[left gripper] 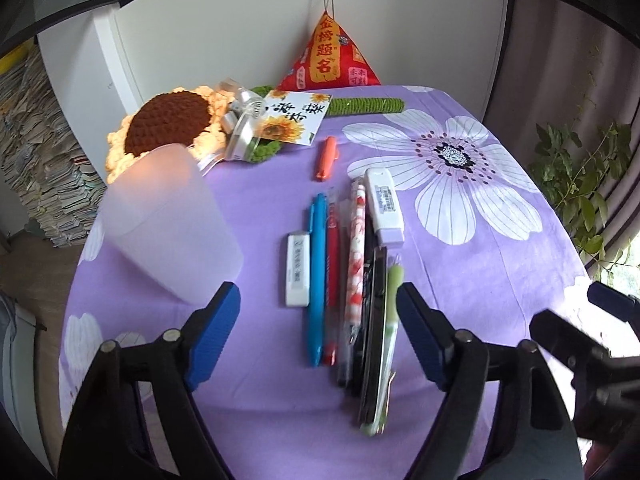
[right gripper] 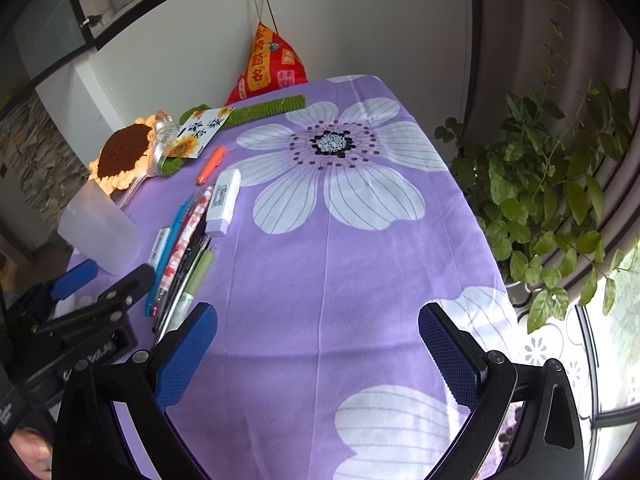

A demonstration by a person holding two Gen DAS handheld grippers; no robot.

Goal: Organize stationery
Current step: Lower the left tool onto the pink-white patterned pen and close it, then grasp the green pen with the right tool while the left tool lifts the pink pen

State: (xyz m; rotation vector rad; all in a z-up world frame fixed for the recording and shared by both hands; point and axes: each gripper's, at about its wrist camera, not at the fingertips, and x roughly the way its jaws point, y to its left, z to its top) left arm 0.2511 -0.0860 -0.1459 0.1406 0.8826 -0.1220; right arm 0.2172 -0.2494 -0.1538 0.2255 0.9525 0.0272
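Several pens lie side by side on the purple flowered tablecloth [left gripper: 460, 280]: a blue pen [left gripper: 317, 276], a red pen [left gripper: 332, 288], a red-and-white patterned pen [left gripper: 356, 256], black pens [left gripper: 374, 320] and a green pen [left gripper: 390, 340]. A small white eraser [left gripper: 298, 270] lies left of them, a white-and-lilac correction tape [left gripper: 384, 208] and an orange marker [left gripper: 327, 158] lie beyond. A frosted plastic cup [left gripper: 168, 224] stands at the left. My left gripper [left gripper: 318, 336] is open above the near ends of the pens. My right gripper [right gripper: 318, 356] is open and empty over bare cloth, right of the pens [right gripper: 184, 256].
A crocheted sunflower [left gripper: 168, 128], a sunflower card [left gripper: 292, 118], a green crocheted stem [left gripper: 364, 105] and a red pyramid pouch [left gripper: 330, 58] sit at the table's far edge. A potted plant [right gripper: 548, 200] stands off the right edge. The left gripper's body [right gripper: 80, 320] shows in the right wrist view.
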